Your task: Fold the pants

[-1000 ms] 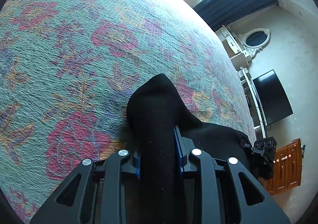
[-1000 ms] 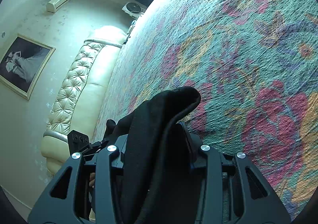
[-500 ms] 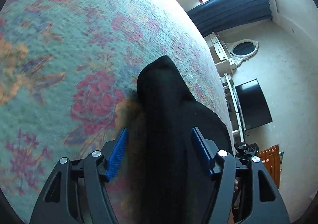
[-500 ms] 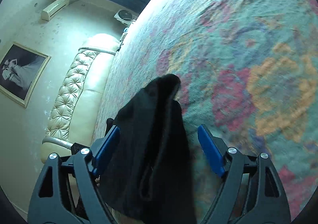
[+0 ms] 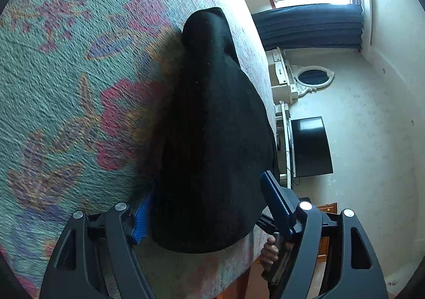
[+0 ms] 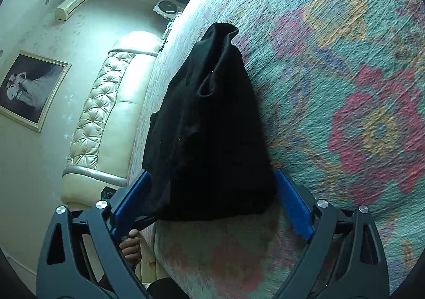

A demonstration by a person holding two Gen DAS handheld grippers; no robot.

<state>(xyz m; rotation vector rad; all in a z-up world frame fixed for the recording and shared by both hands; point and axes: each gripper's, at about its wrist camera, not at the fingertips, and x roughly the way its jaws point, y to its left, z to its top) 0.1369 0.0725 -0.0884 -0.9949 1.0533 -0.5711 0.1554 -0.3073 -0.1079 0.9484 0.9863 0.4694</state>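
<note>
The black pants [image 5: 212, 126] lie folded in a long heap on the flowered bedspread [image 5: 66, 86], near the bed's edge. My left gripper [image 5: 209, 208] is open, its blue pads on either side of the near end of the cloth, not pinching it. In the right wrist view the pants [image 6: 212, 126] lie the same way on the bedspread [image 6: 345, 86]. My right gripper [image 6: 212, 206] is open wide, with its pads beside the near end of the heap.
The bed's edge runs close past the pants in both views. A dark TV [image 5: 310, 147] and a white dresser with an oval mirror [image 5: 313, 77] stand beyond it. A cream tufted headboard [image 6: 106, 113] and a framed picture [image 6: 29, 89] show on the other side.
Both grippers were shut on the black pants a second ago. They have opened and let the cloth drop onto the bedspread, then drawn back a little.
</note>
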